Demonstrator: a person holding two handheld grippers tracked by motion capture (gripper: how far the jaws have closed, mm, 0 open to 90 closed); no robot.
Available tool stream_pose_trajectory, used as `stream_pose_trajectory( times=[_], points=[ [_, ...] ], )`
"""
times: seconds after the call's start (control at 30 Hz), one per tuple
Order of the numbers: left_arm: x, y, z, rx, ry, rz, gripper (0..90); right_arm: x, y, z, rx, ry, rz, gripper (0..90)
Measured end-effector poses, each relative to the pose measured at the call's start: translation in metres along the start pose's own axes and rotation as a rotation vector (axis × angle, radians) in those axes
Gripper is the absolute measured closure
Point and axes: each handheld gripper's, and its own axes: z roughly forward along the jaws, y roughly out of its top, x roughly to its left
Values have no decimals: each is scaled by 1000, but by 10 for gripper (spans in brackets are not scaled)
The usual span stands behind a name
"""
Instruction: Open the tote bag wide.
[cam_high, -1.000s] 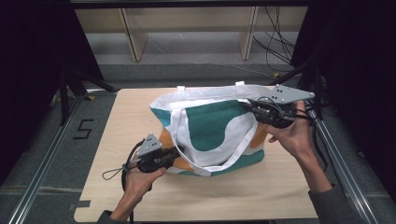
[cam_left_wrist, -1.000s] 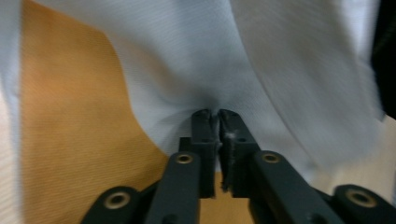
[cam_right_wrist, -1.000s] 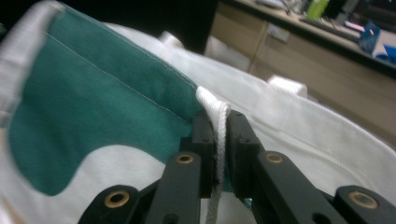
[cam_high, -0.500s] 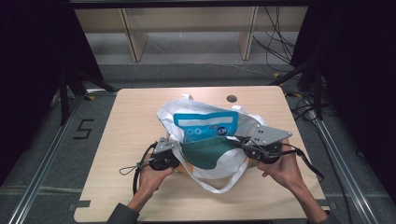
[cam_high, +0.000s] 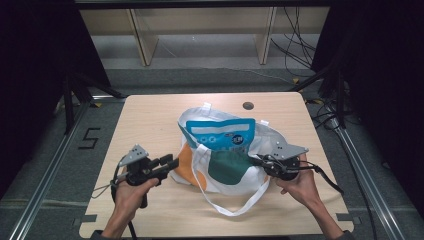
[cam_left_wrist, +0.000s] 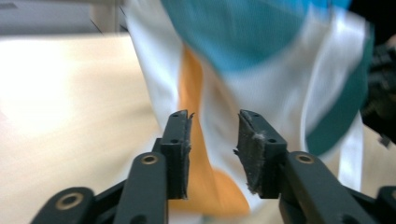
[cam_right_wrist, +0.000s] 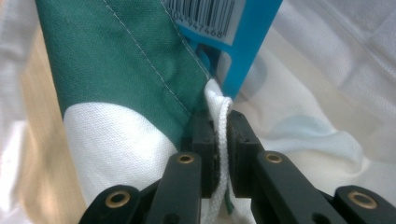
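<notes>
Pinching the tote bag (cam_high: 220, 170) edge, the right gripper (cam_high: 260, 161) held tight while the left gripper (cam_high: 172, 164) stayed apart, empty.

bag (cam_high: 220, 170): white, with green and orange patches
packet (cam_high: 220, 132): blue, white label, barcode
table (cam_high: 145, 112): pale wood
grippers: black

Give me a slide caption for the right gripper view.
Right tool shut on white-and-green fabric tote bag's edge, blue barcoded packet inside.
</notes>
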Motion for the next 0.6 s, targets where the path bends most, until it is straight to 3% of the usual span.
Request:
stream_pose_trajectory(
  times=[0.07,0.13,0.27,0.37,0.53,0.6],
  points=[
    [4,19,3,-13,15,7,603,1,1,-4,-5,-10,-8,842],
    [9,36,6,-46,12,-41,608,0,3,-5,-18,-13,6,843],
    [15,68,11,-72,51,-32,588,0,3,-6,-10,-8,8,842],
    [17,83,25,-35,68,-41,531,1,3,-6,-8,-8,13,842],
    [19,85,50,12,83,-66,478,0,4,-7,-23,-4,-17,842],
    [23,78,58,47,75,-63,525,1,4,-9,-21,-7,-2,842]
  ],
)
